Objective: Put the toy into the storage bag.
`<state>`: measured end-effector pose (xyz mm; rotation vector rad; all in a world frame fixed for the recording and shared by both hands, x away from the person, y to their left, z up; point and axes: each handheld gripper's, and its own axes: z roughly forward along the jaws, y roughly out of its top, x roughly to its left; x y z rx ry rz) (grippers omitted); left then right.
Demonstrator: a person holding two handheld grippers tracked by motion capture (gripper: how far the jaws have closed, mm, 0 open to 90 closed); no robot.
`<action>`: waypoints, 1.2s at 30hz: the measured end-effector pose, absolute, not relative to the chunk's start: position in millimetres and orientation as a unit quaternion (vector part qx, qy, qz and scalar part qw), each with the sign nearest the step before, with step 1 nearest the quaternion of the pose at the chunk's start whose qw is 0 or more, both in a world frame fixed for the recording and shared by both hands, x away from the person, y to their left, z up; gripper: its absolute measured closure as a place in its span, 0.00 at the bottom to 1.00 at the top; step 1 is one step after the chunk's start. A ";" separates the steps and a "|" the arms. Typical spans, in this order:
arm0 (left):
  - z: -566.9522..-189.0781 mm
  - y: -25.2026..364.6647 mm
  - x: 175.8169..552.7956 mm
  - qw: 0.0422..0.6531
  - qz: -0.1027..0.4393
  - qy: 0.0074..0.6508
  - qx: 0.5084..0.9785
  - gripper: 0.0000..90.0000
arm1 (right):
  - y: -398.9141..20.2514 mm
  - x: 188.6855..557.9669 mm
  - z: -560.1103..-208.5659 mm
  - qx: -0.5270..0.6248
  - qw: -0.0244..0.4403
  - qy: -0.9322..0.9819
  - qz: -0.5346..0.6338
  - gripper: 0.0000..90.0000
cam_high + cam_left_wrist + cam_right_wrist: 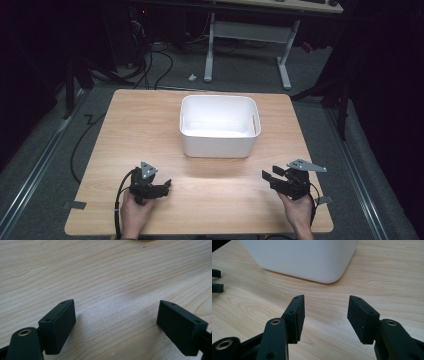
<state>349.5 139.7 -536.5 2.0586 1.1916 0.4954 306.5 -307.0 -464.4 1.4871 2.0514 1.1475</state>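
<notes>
High view: left gripper and right gripper both gape empty near the white bin.

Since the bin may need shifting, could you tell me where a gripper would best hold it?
Probably the white bin by its right wall, at the handle slot, coming down from above with one jaw inside and one outside. It stands upright and open-topped, and its thin rim suits the right gripper beside it.

Your bench: light wood, rectangular. On it, one white tub, open-topped, standing nearer the far edge, roughly midway between the sides.
</notes>
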 end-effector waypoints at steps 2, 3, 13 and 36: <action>-536.5 139.7 349.5 0.348 0.191 0.460 0.794 0.18 | -308.3 307.8 -466.9 0.527 0.179 0.726 0.405 0.54; -536.5 139.7 349.5 0.348 0.191 0.460 0.794 0.18 | -308.3 307.8 -466.9 0.527 0.179 0.726 0.405 0.54; -536.5 139.7 349.5 0.349 0.191 0.460 0.794 0.18 | -312.2 311.9 -479.9 0.544 0.172 0.720 0.396 0.54; -536.5 139.7 349.5 0.348 0.191 0.460 0.794 0.18 | -308.5 322.3 -509.3 0.566 0.165 0.720 0.365 0.54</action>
